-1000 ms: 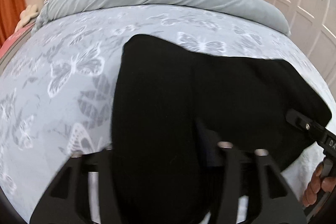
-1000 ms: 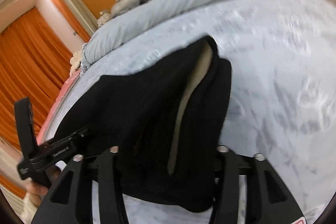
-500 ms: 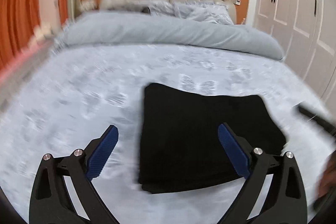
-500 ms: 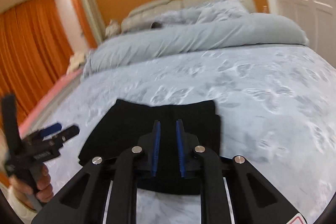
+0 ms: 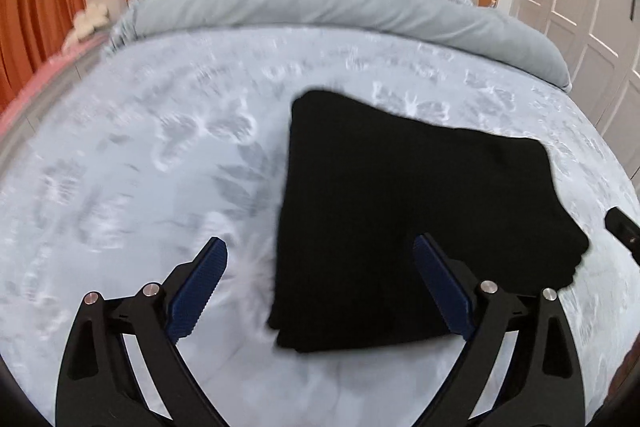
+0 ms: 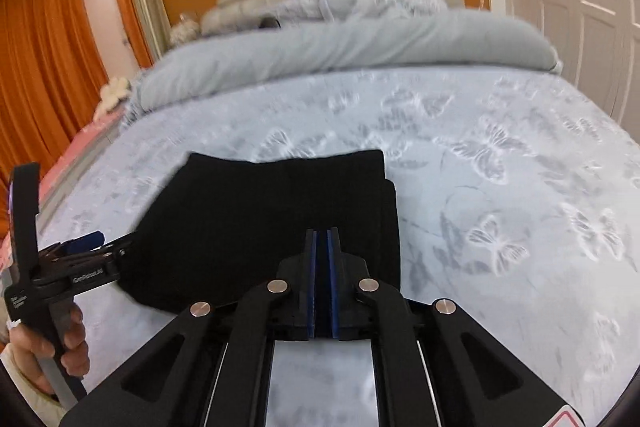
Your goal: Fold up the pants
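Both grippers have let go of the pants (image 5: 404, 223) and lifted clear, leaving them as a folded black bundle on the bed (image 5: 160, 155). The left gripper (image 5: 320, 291) is spread wide and empty. The right gripper (image 6: 322, 279) is closing on nothing, apparently done.

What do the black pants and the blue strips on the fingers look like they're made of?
The pants look like a soft, matte knit or fleece: deep black, no shine, thick rounded folded edges. The weave is too dark to tell. The blue pads on the fingers seem to be ribbed rubber or soft plastic, with fine ridges across their faces. The fingers themselves look like hard matte black plastic with metal pins.
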Demonstrator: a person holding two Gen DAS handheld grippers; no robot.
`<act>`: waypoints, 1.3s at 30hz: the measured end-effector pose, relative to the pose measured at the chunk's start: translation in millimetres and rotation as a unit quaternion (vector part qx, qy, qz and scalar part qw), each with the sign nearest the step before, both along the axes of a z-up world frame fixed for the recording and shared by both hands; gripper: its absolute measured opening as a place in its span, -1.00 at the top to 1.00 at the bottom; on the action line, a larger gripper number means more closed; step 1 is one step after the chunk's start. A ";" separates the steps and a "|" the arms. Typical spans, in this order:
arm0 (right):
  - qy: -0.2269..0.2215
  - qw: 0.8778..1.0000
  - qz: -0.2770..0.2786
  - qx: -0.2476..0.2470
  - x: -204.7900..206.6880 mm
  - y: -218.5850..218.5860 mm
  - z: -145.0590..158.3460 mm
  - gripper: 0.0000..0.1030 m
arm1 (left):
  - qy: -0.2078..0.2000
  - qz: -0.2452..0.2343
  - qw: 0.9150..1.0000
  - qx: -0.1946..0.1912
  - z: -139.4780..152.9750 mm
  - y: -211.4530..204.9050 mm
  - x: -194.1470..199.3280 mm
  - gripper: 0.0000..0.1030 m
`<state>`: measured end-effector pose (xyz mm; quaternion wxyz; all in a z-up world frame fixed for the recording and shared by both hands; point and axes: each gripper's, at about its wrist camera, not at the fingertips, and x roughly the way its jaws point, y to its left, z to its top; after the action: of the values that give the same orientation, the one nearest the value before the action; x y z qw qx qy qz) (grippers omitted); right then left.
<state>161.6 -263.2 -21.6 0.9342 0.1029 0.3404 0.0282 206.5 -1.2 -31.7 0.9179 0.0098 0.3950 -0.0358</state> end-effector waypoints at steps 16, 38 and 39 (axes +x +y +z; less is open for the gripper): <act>0.014 0.999 -0.033 -0.021 -128.1 23.0 -29.8 0.26 | 0.009 -0.032 0.997 0.068 -12.2 17.4 -136.9 -0.91; 0.034 0.998 -0.031 -0.037 -114.5 34.9 -48.4 -0.02 | -0.004 -0.006 0.999 0.047 -35.7 26.5 -131.3 -0.91; 0.032 0.998 -0.031 -0.037 -114.9 35.2 -48.3 -0.03 | -0.008 -0.003 0.999 0.049 -34.6 26.5 -132.2 -0.91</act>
<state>46.7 -228.0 -69.9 0.9263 0.0798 0.3679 -0.0170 74.3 25.2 -66.3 0.9192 0.0564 0.3892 -0.0188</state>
